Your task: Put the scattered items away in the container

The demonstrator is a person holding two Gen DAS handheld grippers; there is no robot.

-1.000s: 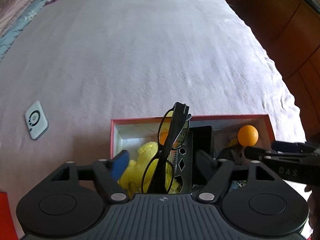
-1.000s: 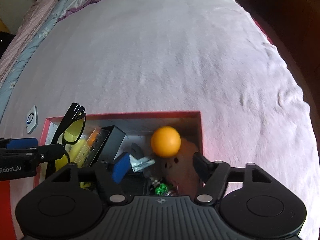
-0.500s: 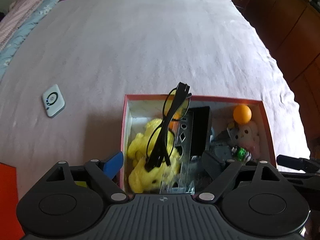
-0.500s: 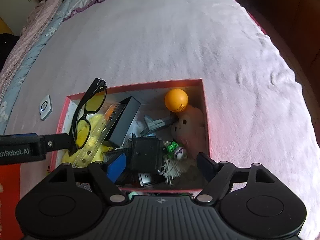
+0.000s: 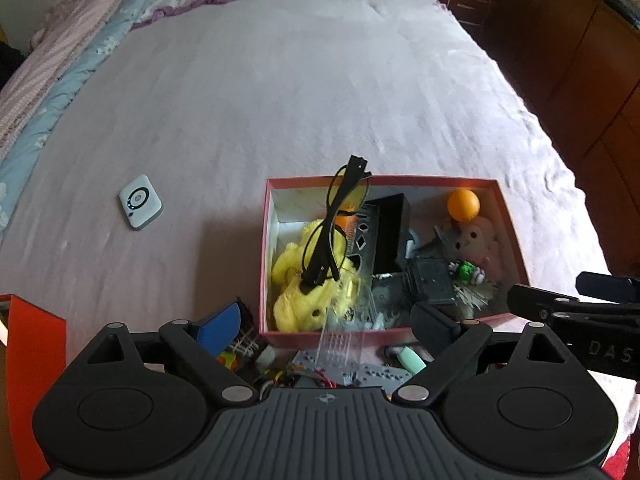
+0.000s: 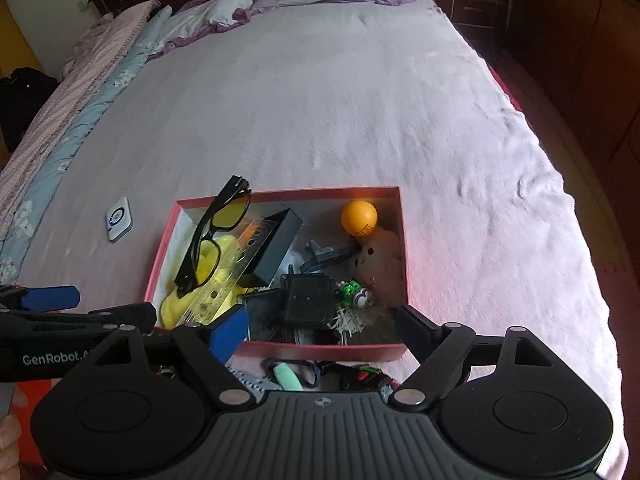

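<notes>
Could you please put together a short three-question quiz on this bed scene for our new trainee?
1. True or false: the orange ball lies inside the red box.
2. Which item lies on the bedsheet outside the box? A) the small white device B) the yellow plush toy C) the glasses
3. Fill in: neither the left gripper nor the right gripper has anything between its ____.

Key: 1 true; 2 A; 3 jaws, which are opening on both.
</notes>
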